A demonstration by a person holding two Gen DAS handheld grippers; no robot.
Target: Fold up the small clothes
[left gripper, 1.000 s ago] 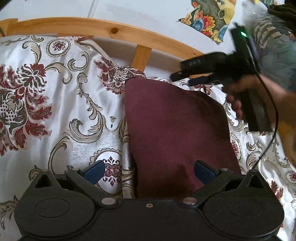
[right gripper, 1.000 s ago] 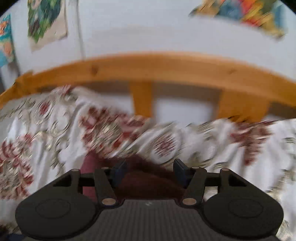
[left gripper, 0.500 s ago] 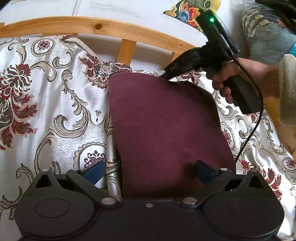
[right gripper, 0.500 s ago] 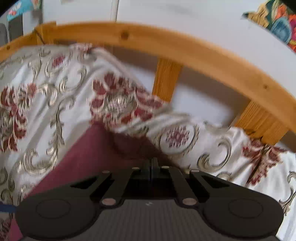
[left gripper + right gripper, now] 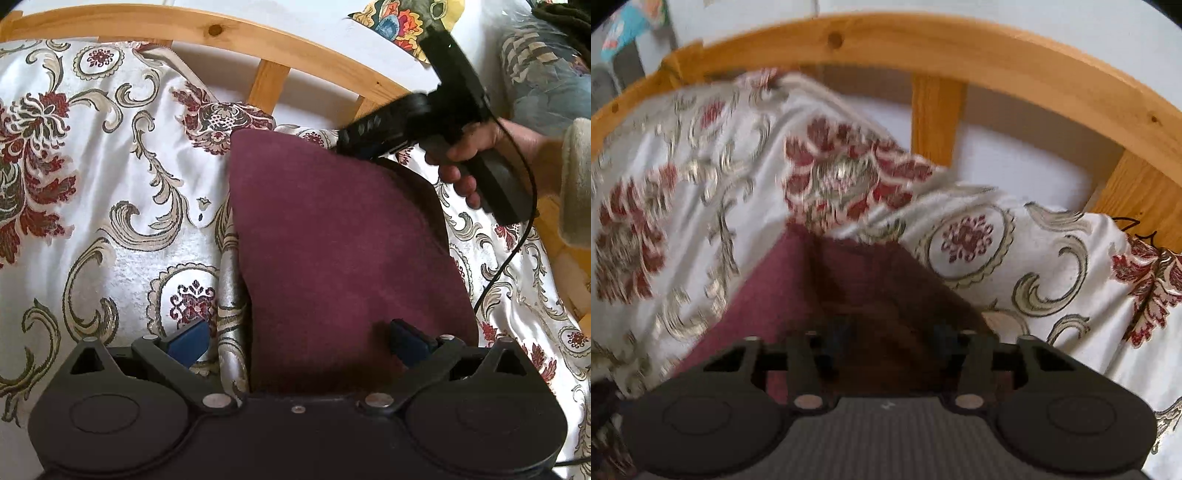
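The maroon cloth (image 5: 332,236) lies folded on the bedspread (image 5: 110,206) by the headboard (image 5: 221,29). The right gripper (image 5: 890,336) has just been opening over its far corner, pads off the fabric. The left gripper (image 5: 295,336) gapes wide at the near edge. Best lift the right straight up so the fold stays put

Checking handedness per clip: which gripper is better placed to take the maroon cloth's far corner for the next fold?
Right, probably. The right gripper sits at the maroon cloth's far corner, jaws just reopened over it. The left gripper hangs open at the near edge.
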